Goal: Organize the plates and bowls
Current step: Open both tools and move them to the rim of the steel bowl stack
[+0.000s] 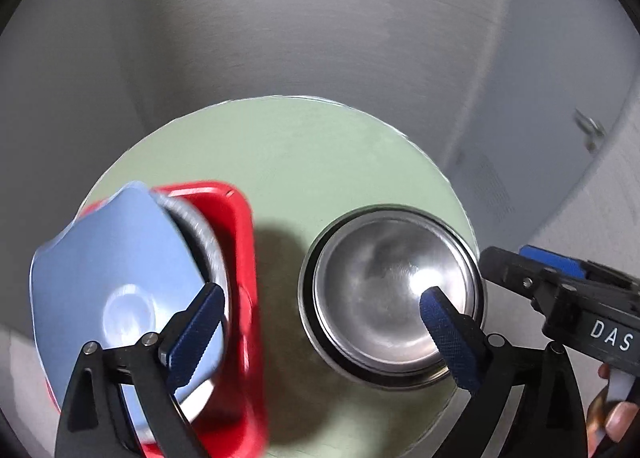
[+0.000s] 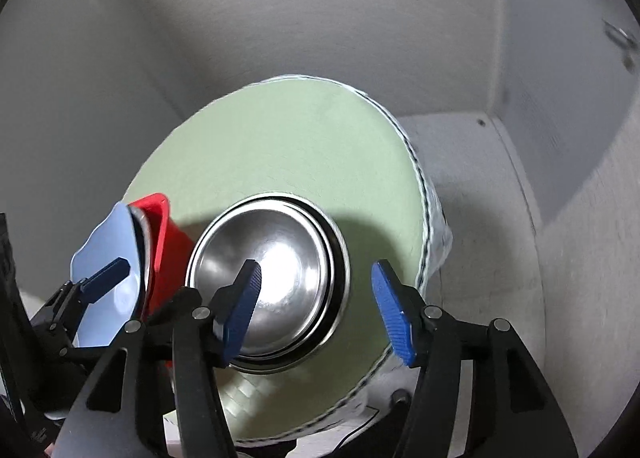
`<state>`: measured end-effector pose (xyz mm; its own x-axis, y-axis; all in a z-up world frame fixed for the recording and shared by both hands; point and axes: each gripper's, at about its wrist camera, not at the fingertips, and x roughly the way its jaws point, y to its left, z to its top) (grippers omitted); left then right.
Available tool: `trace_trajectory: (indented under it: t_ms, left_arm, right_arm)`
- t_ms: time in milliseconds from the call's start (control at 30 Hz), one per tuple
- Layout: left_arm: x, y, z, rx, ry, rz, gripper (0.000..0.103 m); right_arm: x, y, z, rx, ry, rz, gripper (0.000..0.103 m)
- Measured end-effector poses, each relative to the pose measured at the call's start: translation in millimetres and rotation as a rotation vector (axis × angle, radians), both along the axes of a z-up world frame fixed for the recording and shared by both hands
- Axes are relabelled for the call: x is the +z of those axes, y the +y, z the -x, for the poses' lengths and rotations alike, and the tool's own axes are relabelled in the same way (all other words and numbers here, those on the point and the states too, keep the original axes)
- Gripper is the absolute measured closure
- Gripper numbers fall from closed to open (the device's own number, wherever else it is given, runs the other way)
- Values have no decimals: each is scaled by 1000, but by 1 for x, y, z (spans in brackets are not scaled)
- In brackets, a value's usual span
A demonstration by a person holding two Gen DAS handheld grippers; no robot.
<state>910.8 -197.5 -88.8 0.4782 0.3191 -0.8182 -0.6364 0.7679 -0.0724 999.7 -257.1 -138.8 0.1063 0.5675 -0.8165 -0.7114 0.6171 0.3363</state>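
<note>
In the red tray (image 1: pixel 240 258), a blue plate (image 1: pixel 112 258)

Blurred with motion: red square plastic tray (image 1: pixel 240 258) and pale blue wavy-edged plate (image 1: pixel 112 258). Partly hidden under that plate: ribbed silver dish (image 1: pixel 200 230). Cut off at the right edge: a hand (image 1: pixel 616 422). Too blurred to identify: small metal fitting (image 1: pixel 588 125) on the grey wall.

Dim even light; glare on steel bowl (image 1: pixel 394 290); motion blur on red tray (image 1: pixel 240 242); fisheye vignette.
</note>
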Motion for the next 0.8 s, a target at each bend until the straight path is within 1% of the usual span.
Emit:
trace_trajectory:
  t_ms: [33, 67, 100, 167, 200, 267, 333, 400, 433, 500, 600, 700, 733, 800]
  left_arm:
    - [0, -6, 2, 64, -6, 10, 5]
    - [-1, -12, 3, 97, -15, 23, 5]
    - [-2, -19, 3, 122, -21, 28, 5]
    - [-4, -28, 5, 169, 1, 15, 5]
    - [-5, -32, 7, 195, -4, 24, 5]
    - [-5, -39, 8, 219, -1, 33, 5]
    - [-7, -47, 9, 249, 24, 12, 5]
    - [-9, -50, 11, 279, 20, 23, 5]
    - [-10, -49, 9, 288, 18, 39, 5]
    - [-10, -51, 10, 293, 26, 51, 5]
    - [-14, -47, 10, 302, 30, 74, 4]
    - [-16, -43, 8, 312, 23, 67, 4]
    - [-14, -38, 8, 313, 22, 80, 4]
    - [-8, -39, 9, 297, -13, 106, 3]
  right_arm:
    - [1, 1, -2, 25, -6, -2, 43]
    - [1, 2, -8, 72, -11, 2, 42]
    - [1, 3, -10, 94, -11, 4, 40]
    - [1, 4, -16, 140, -35, 16, 39]
    - [0, 4, -18, 153, -37, 13, 38]
    - [-4, 4, -23, 173, -19, -2, 33]
    - [-9, 7, -24, 188, -15, 3, 33]
    - [-17, 9, -26, 202, 20, -5, 33]
    - [-21, 11, -25, 214, 34, -8, 33]
    - [-27, 16, -24, 230, 44, 4, 33]
    - [-34, 22, -24, 239, 66, -6, 33]
    - [-38, 26, -22, 253, 79, -2, 33]
    - [-38, 27, -22, 259, 83, -4, 33]
    - [-39, 28, -22, 258, 89, -4, 33]
